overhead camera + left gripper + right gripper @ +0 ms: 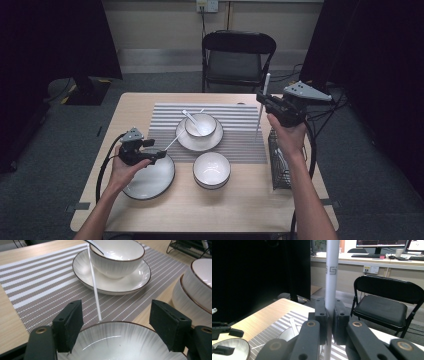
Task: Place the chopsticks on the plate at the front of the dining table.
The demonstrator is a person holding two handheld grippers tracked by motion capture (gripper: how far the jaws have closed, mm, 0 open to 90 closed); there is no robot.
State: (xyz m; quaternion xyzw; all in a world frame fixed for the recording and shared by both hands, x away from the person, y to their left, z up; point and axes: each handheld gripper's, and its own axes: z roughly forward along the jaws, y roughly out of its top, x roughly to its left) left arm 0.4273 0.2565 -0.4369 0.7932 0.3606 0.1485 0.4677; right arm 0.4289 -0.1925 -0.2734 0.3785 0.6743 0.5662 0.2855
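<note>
A: The left tool (159, 153) is black, with square dark pads on its jaws and a looping black cable.

B: The right tool (259, 98) too (brass-coloured screws, grey three-cornered plate on top). Both forearms are bare, sleeveless.

High view is sitting above the person's side, looking forward and down over the whole table (150, 102) to the folding chair (237, 57) and back wall. Left gripper view is riding low and close, looking along its jaws over the big plate (120, 342) toward the striped mat (42, 277) and the bowl on its saucer (116, 255), all of which the high view is also covering. Right gripper view is riding higher, facing level across the table's far corner at that same chair, with the white stick (331, 272) right at the lens.
</note>
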